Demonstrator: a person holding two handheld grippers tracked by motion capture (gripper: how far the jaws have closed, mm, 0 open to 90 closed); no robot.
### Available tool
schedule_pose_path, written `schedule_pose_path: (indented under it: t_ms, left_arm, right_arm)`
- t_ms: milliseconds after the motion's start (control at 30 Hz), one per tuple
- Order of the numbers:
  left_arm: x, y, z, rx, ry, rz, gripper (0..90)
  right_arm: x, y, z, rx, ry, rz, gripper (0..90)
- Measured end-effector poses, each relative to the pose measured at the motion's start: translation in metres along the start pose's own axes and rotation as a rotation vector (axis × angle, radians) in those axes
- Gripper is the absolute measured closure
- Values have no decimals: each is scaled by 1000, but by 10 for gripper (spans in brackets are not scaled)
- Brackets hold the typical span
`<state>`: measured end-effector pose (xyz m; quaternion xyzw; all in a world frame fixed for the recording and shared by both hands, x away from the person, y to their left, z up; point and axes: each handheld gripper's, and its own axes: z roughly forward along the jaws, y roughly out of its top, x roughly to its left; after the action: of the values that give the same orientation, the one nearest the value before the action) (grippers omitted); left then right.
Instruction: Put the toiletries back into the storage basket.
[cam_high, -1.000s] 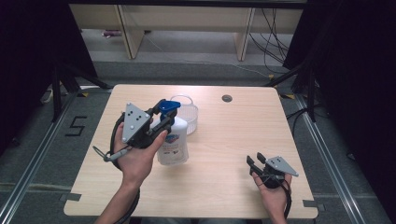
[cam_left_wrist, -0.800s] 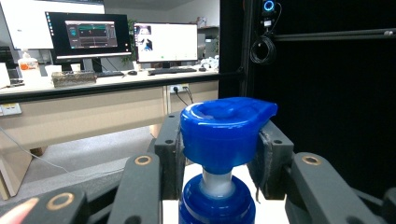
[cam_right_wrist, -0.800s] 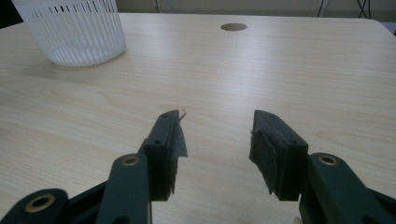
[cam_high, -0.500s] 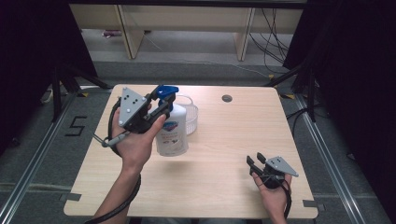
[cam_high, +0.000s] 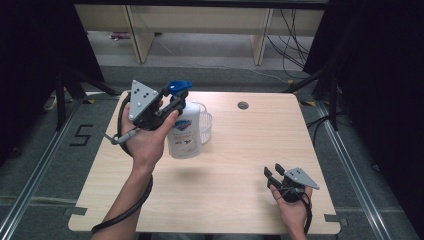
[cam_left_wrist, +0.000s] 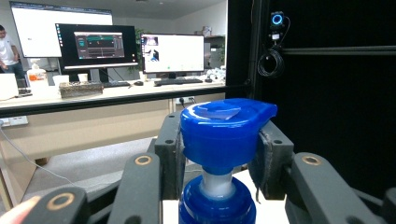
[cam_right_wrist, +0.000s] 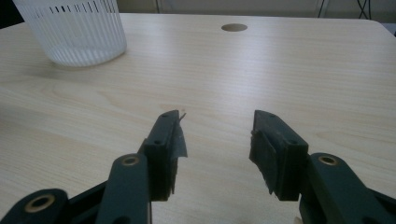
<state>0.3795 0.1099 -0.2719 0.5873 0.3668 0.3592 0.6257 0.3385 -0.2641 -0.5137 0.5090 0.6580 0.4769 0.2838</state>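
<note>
**Lifting the soap bottle by its pump**

Gripping the blue pump head (cam_left_wrist: 223, 135) of the soap bottle (cam_high: 184, 131), our left gripper (cam_high: 172, 105) has its jaws clamped on either side of the cap, one pad pressing each flank. We take it there because the head flares wider than the neck below, so the pads sit under a lip and the bottle cannot slip down out of the grip. In the high view the bottle hangs upright at the left-rear part of the table (cam_high: 240, 150), and its shadow on the wood suggests it is raised off the surface. Just behind and to its right stands the clear ribbed cup (cam_high: 205, 127), touching or nearly touching the bottle as seen from above; we cannot tell which.

Our right gripper (cam_high: 274, 173) rests near the front right edge, well apart from the bottle, jaws spread with nothing between them and pointed toward the cup (cam_right_wrist: 74, 28). We judge it is parked there to keep clear of the left hand's work, perhaps ready to steady the cup or press the pump.
</note>
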Motion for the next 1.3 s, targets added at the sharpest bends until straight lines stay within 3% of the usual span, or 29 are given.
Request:
schedule_pose_path:
  t_ms: [33, 100, 133, 300, 333, 367, 733, 867, 1167, 1267, 1300]
  left_arm:
    - [2, 2, 1, -9, 3, 16, 598]
    - [1, 3, 3, -4, 3, 3, 599]
    - [3, 5, 4, -12, 3, 23, 598]
    - [6, 10, 9, -17, 7, 15, 598]
    - [6, 10, 10, -11, 6, -6, 598]
    - [8, 12, 11, -19, 8, 11, 599]
    - [13, 22, 24, -26, 5, 3, 599]
    - [13, 25, 31, -26, -3, 21, 598]
    - [18, 29, 43, -24, 1, 8, 599]
    - [19, 30, 47, -25, -5, 14, 598]
    - [19, 30, 49, -26, -5, 14, 598]
  right_arm:
    - [0, 0, 0, 1, 1, 0, 527]
    - [0, 0, 0, 2, 0, 3, 528]
    - [0, 0, 0, 3, 1, 4, 527]
    - [0, 0, 0, 4, 2, 3, 527]
    - [0, 0, 0, 3, 2, 3, 527]
    - [0, 0, 0, 3, 2, 4, 527]
    - [0, 0, 0, 6, -4, -4, 527]
    - [0, 0, 0, 3, -1, 2, 527]
    - [1, 0, 0, 5, 0, 5, 527]
    - [1, 0, -1, 9, -6, 2, 527]
    - [-1, 0, 0, -5, 1, -21, 526]
